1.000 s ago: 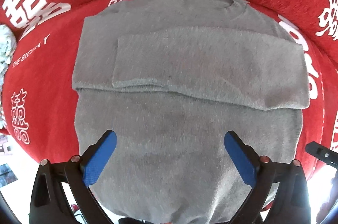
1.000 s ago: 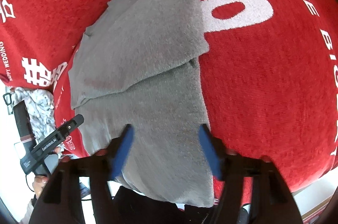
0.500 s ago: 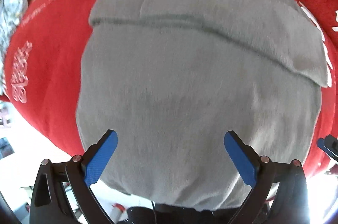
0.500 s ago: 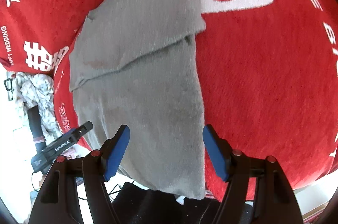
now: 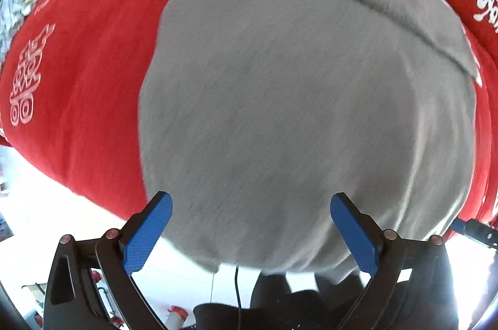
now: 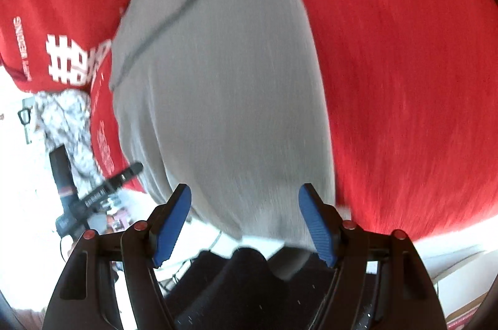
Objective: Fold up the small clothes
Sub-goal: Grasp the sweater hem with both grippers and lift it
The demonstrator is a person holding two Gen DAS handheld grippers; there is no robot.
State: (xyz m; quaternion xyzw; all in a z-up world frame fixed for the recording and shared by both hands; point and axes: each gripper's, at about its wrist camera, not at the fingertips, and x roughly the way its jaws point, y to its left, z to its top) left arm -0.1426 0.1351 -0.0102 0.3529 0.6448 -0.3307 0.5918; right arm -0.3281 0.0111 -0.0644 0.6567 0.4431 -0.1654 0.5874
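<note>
We have both hand-held grippers, left (image 5: pixel 250 232) and right (image 6: pixel 246 221), spread wide, gripping nothing. Grey sweater (image 5: pixel 298 99) lies flat on the red blanket (image 5: pixel 84 87), hem edge nearest us, long axis running straight ahead.

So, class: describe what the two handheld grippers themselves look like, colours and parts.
Both the left gripper and the right gripper have black frames with slotted outer arms, small red-capped pins at the joints, and two fingers faced with textured blue pads. No sleeves or cables on them are clearly visible.
</note>
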